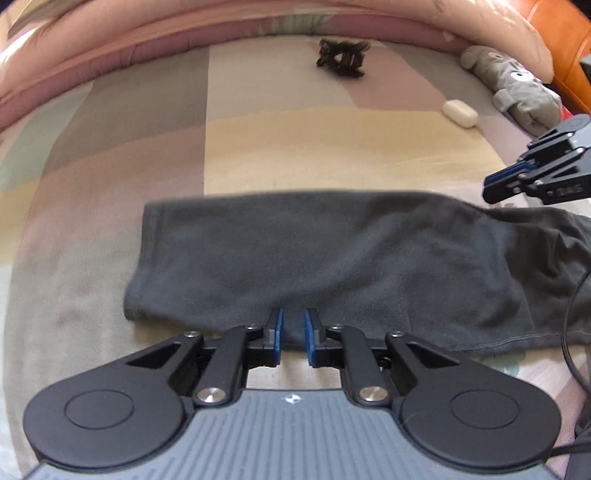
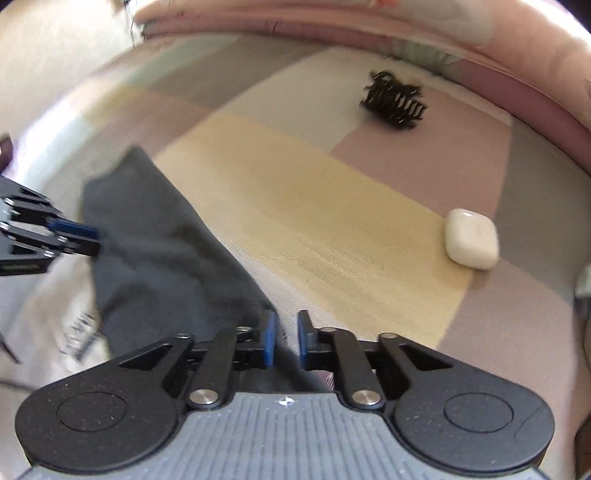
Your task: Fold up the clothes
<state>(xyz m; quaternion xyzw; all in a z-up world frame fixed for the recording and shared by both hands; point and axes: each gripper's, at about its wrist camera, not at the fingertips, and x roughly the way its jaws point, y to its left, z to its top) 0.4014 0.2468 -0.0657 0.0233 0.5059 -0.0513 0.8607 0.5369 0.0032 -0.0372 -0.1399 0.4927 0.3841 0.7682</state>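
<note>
A dark grey garment (image 1: 332,258) lies folded into a long band across the patchwork bedsheet (image 1: 295,155). My left gripper (image 1: 293,314) stands at the band's near edge, pads a narrow gap apart with a ridge of cloth between them. My right gripper (image 1: 491,188) hovers at the band's far right end. In the right wrist view my right gripper (image 2: 286,317) has its pads slightly apart over the edge of the garment (image 2: 155,240), with cloth and sheet both showing in the gap. My left gripper (image 2: 94,240) reaches in from the left onto the cloth.
A black hair claw (image 1: 341,59) and a white earbud case (image 1: 460,113) lie on the sheet beyond the garment. A grey plush toy (image 1: 517,85) rests at the right, and a pink quilt (image 1: 147,33) rims the far side. A black cable (image 1: 569,325) hangs at the right.
</note>
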